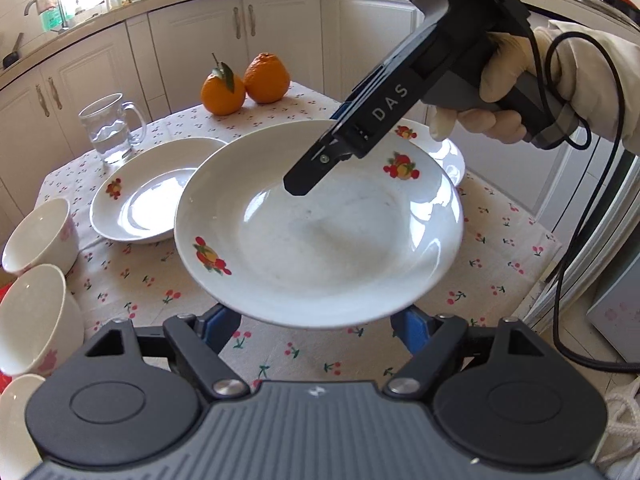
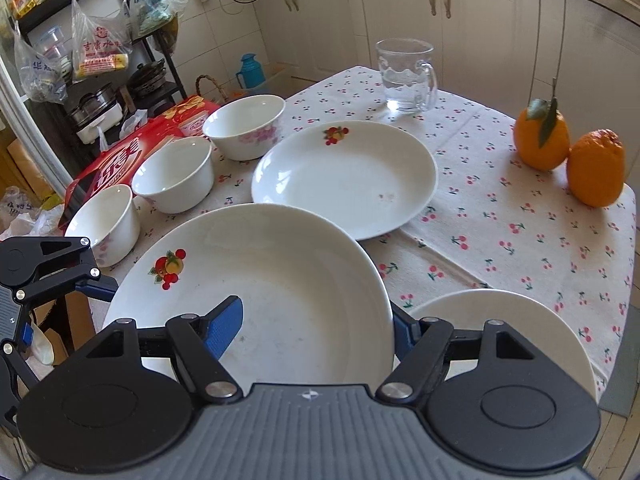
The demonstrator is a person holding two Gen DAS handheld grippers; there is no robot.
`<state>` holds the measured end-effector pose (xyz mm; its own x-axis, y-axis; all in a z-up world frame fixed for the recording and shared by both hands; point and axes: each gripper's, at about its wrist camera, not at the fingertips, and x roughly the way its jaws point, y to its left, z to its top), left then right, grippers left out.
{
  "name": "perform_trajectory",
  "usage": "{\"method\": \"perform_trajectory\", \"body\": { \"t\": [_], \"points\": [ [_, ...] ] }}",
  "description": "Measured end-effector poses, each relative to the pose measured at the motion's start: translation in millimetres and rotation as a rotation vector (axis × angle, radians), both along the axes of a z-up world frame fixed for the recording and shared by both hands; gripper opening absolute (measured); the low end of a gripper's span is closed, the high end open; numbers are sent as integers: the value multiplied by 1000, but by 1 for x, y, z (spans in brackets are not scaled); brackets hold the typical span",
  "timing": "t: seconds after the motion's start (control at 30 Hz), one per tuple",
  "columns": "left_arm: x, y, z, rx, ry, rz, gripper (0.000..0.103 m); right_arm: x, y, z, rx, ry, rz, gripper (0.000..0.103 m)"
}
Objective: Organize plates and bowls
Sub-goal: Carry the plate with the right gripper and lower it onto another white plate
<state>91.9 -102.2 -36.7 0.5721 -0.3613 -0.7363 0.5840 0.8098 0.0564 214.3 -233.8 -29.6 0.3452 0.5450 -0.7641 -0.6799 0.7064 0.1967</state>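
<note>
A: Where is the plate [image 1: 320, 236]?

B: Raised off the table [image 1: 500, 248], carried between both tools. The left gripper [image 1: 320, 330] grasps its near rim; the right gripper [image 2: 316, 326] clamps the opposite rim, one blue pad [image 2: 224, 330] lying inside the dish.

A: And the rest?

B: A second plate [image 2: 344, 180] and a third [image 2: 508, 328] rest on the cloth. Three bowls [image 2: 176, 174] line the edge. A glass mug [image 2: 406, 76] and two oranges [image 2: 542, 134] stand beyond.

I had the left gripper [image 1: 316, 320] angled downward, its jaws set partly apart, one either side of a plate's near rim. The right gripper [image 2: 316, 332] tilted down too, one blue pad [image 2: 224, 330] over the rim. My gloved hand [image 1: 496, 92] gripped its handle.
</note>
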Motion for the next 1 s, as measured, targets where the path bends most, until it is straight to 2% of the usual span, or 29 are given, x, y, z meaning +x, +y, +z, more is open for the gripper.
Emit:
{"method": "perform_trajectory", "body": {
  "t": [0.43,1.0],
  "points": [
    [23,-38,-4,-14,15,-117,81,-3,-61,-1,-3,-16,-148,79],
    [51,-57,-14,-1,26,-190,81,8,-100,-14,-13,-6,-267,79]
  ]
}}
